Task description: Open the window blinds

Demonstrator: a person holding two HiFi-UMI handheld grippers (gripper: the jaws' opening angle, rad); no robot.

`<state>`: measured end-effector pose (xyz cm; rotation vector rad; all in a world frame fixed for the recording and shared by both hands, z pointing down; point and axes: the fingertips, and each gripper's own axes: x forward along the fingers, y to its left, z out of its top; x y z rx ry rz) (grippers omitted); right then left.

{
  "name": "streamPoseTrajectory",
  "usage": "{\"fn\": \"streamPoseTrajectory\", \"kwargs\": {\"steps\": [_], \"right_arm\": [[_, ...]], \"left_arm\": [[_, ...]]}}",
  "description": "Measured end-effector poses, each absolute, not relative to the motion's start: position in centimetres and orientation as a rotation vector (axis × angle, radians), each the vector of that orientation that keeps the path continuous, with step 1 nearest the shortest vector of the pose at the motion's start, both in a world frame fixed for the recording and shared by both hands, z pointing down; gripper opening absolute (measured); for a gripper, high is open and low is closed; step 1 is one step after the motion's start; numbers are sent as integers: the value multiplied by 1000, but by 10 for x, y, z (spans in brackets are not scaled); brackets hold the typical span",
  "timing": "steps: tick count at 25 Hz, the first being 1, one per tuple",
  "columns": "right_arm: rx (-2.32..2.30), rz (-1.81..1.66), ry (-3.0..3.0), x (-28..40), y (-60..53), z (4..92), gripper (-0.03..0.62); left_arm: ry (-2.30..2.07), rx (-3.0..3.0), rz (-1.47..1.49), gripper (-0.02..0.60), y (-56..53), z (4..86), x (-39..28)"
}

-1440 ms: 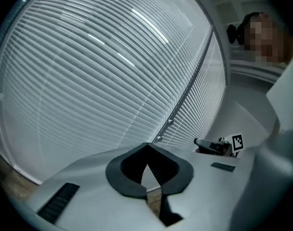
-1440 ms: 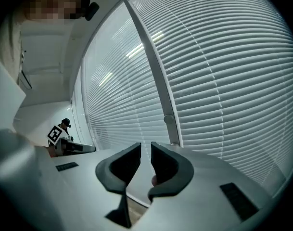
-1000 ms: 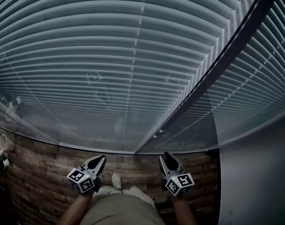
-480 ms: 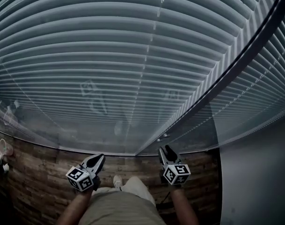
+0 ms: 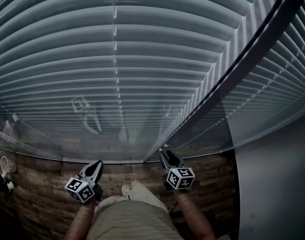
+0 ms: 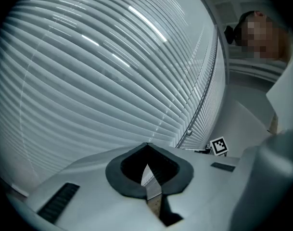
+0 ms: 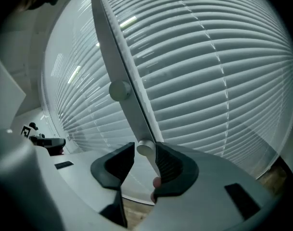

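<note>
Window blinds (image 5: 142,49) fill the far side of the scene. Their pale horizontal slats lie close over one another in 2 panels, a wide panel on the left and a narrower panel on the right. A dark frame post (image 5: 232,69) splits them and slants down toward the wooden floor (image 5: 37,194).

The print in sight is a set of square black-and-white marker patterns, on the left cube (image 5: 80,189) and the right cube (image 5: 181,178). These are code squares, not words.

The right tongs (image 5: 166,155) sit at the near foot of the post. Their jaws are spread and have just been opening. A small pale round knob (image 7: 145,148) stands between them, close against the ribbed pad of the right jaw, with a gap to the left jaw. The knob is mounted on the pale face of the post. A second knob (image 7: 120,90) sits farther up the same face. Slats of both panels lie just beyond these tongs, on either side of the post.

The left tongs (image 5: 97,164) are left of the post, apart from the right tongs. Their jaws are pressed together at the tips and pinch nothing. They point at the wide left panel, which lies beyond the tips without touching them. A glass pane (image 5: 52,134) in front of the slats carries a faint reflection of these tongs.
</note>
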<state>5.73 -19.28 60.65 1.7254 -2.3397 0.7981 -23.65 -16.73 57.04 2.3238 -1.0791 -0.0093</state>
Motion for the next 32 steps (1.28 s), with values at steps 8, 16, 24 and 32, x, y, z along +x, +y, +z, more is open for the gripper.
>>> {"fn": "streamPoseTrajectory", "kwargs": {"steps": [8,16,24,32], "right_arm": [[1687,910,-2344,57,-198,608,138],[1685,1056,-2363,58,-208,615,138],[1643,1046,-2323,56,-212,616,133],[1643,819,-2141,55,-213,619,130]], "left_arm": [[-1155,2322,23,12,-182,556,-222],[-1191,2260,11,12,-178,565,-217],[-1151,2270,27,13,-182,567,-217],[-1132,2261,45,12,-187,577,-230]]}}
